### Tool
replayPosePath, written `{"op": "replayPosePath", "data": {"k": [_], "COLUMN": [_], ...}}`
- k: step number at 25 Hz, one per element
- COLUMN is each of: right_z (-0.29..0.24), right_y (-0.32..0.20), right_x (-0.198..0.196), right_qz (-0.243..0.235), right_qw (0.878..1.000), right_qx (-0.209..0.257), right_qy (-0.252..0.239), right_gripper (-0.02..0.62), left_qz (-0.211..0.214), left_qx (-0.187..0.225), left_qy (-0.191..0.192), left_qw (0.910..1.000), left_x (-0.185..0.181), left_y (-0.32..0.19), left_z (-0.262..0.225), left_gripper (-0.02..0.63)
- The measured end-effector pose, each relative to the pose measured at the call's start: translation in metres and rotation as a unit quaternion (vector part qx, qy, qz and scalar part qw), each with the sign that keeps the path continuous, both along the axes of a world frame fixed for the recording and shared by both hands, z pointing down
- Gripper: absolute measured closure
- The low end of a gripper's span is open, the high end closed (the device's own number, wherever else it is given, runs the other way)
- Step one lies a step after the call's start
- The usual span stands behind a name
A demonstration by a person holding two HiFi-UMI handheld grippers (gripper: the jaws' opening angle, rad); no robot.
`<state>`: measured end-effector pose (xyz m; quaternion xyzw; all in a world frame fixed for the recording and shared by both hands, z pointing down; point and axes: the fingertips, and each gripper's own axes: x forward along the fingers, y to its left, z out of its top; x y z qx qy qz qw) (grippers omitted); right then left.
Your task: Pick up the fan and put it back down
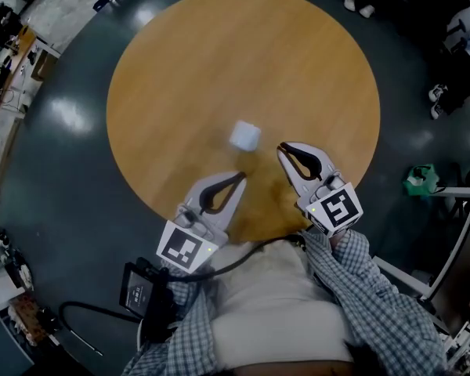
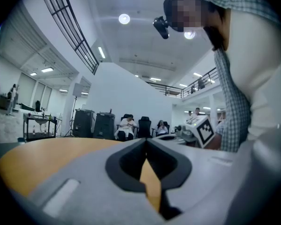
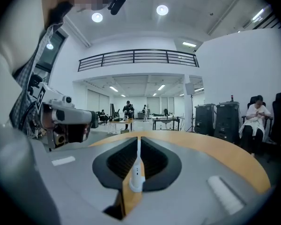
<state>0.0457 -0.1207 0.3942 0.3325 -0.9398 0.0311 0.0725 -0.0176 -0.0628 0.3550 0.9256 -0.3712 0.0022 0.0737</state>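
Note:
The fan [image 1: 244,135] is a small white block standing on the round wooden table [image 1: 180,77], a little towards me from its middle. My right gripper [image 1: 283,149] hovers just right of it and apart from it, jaws shut and empty. My left gripper [image 1: 240,178] is nearer me over the table's near edge, also shut with nothing held. In the right gripper view the jaws [image 3: 138,139] meet, and a slim white shape, apparently the fan [image 3: 136,175], shows through the slot below them. The left gripper view shows its closed jaws [image 2: 146,142] with only tabletop [image 2: 42,156] beyond.
Dark glossy floor [image 1: 55,178] surrounds the table. A green object [image 1: 420,180] and a metal frame [image 1: 454,233] stand at the right. A black device [image 1: 137,287] with a cable hangs at my waist. Seated people [image 2: 126,126] and black cases [image 2: 92,123] are far behind.

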Motion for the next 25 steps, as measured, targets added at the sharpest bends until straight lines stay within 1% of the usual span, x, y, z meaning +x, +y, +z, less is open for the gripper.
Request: {"op": "replayPosePath", "data": {"k": [2,5,10,13,20,25], "right_z": [-0.010,-0.020,-0.027,-0.029,-0.030,-0.029], "right_y": [0.000,0.003,0.006,0.008,0.008,0.008], "right_x": [0.001,0.001,-0.009,-0.016,-0.020,-0.020], "right_qz": [0.007,0.006,-0.018,-0.028,-0.039,-0.038], "right_qw": [1.000,1.000,1.000,0.999,0.999,0.999], "right_qx": [0.003,0.006,0.021,0.025,0.024,0.023], "right_qy": [-0.010,-0.018,-0.001,0.001,0.005,0.010], "right_gripper": [0.600,0.601,0.598,0.595,0.594,0.592], "left_qz": [-0.002,-0.013,-0.013,-0.010,-0.012,-0.008], "left_qx": [0.004,0.006,0.009,0.012,0.018,0.019], "left_qy": [0.000,0.000,-0.002,-0.001,0.000,0.000], "left_qw": [1.0000,0.9999,0.9999,0.9999,0.9998,0.9998], "left_x": [-0.001,-0.005,-0.006,-0.005,-0.005,-0.004], "left_y": [-0.001,-0.002,-0.004,-0.003,-0.006,-0.007], "left_z": [-0.001,-0.003,-0.003,-0.004,-0.007,-0.008], "left_gripper": [0.606,0.606,0.606,0.606,0.606,0.606]}}
